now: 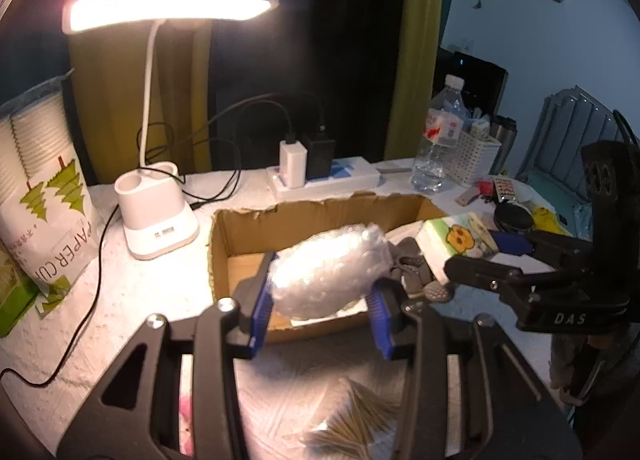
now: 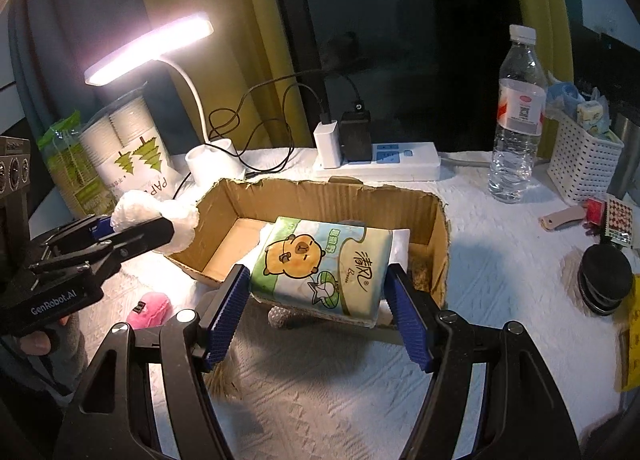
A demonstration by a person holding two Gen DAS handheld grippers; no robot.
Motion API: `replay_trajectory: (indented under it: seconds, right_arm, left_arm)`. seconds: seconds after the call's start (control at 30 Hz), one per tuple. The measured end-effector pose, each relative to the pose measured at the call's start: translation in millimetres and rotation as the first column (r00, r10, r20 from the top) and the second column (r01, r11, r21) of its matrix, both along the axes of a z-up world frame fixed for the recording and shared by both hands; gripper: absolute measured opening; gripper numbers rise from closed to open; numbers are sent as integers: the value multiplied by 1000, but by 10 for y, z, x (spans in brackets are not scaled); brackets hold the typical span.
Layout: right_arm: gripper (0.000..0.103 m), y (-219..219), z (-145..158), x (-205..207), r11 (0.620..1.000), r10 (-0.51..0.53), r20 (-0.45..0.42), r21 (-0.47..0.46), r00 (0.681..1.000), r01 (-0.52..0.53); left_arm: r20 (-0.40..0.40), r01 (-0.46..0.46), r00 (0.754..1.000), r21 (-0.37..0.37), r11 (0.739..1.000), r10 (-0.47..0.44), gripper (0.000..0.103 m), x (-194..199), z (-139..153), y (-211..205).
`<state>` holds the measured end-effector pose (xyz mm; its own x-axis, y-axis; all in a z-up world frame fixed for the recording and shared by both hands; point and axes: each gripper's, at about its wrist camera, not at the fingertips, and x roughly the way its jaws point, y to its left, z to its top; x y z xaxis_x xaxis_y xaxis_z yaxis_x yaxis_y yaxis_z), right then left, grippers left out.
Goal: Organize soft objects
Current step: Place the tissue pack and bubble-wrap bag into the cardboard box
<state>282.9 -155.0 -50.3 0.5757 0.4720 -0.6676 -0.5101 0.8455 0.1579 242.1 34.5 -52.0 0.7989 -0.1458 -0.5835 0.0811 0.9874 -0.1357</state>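
Observation:
My left gripper [image 1: 320, 302] is shut on a wad of clear bubble wrap [image 1: 328, 272] and holds it above the near left part of an open cardboard box [image 1: 320, 212]. In the right wrist view the left gripper [image 2: 132, 236] with the bubble wrap [image 2: 156, 216] is at the box's left corner. My right gripper [image 2: 318, 300] is shut on a green and white tissue pack with a cartoon animal [image 2: 320, 264], held over the near side of the box [image 2: 340, 196]. The pack [image 1: 456, 238] and right gripper [image 1: 480, 260] also show in the left wrist view.
A white desk lamp [image 1: 160, 216], a paper cup bag [image 1: 44, 180], a power strip with chargers [image 2: 376, 160], a water bottle [image 2: 516, 120] and a white basket [image 2: 580, 164] stand behind the box. A pink plush [image 2: 150, 310] lies on the white cloth front left. A black lid [image 2: 604, 280] lies at right.

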Motion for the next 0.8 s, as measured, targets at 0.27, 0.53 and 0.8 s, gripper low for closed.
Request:
replay_trajectory:
  seconds: [0.27, 0.53, 0.8]
  right_arm:
    - [72, 188, -136, 112, 999, 29, -33, -17, 999, -30]
    - [72, 252, -277, 222, 999, 16, -69, -32, 997, -18]
    - [72, 294, -338, 267, 999, 7, -89, -40, 996, -10]
  left_arm:
    - [-47, -13, 999, 9, 1000, 14, 43, 161, -236, 66]
    - [-106, -6, 994, -12, 1000, 5, 44, 275, -432, 115]
    - [-118, -16, 993, -15, 1000, 14, 52, 301, -453, 127]
